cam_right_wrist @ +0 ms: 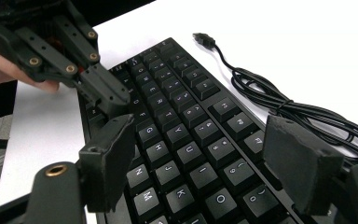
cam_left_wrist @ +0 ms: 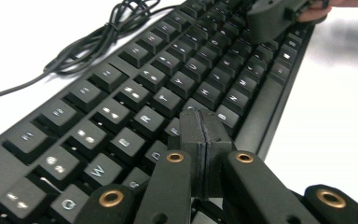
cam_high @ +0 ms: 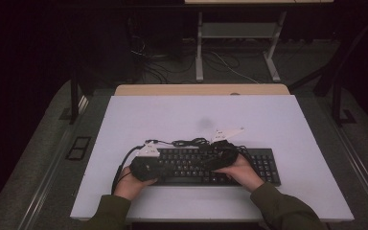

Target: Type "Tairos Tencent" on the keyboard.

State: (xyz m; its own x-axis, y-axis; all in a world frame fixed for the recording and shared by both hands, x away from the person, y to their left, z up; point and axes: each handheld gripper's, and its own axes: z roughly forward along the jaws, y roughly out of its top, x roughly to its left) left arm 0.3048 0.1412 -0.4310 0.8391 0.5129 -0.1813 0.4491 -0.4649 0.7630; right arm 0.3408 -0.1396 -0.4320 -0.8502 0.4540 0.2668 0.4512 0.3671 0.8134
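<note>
Black full-size keyboard w/ numpad, lying flat on the white tabletop, near the front edge, long side running left-right. Keycaps are dark w/ white legends, QWERTY rows readable close up. Its black cable sits bunched in a loose coil just behind the back edge, USB plug lying free on the table, not plugged in.

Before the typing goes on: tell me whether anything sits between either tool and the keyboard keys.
Nothing visible does. The shut left tool is right over the keyboard keys, the open right tool hovers above them, and the cable lies coiled behind.
</note>
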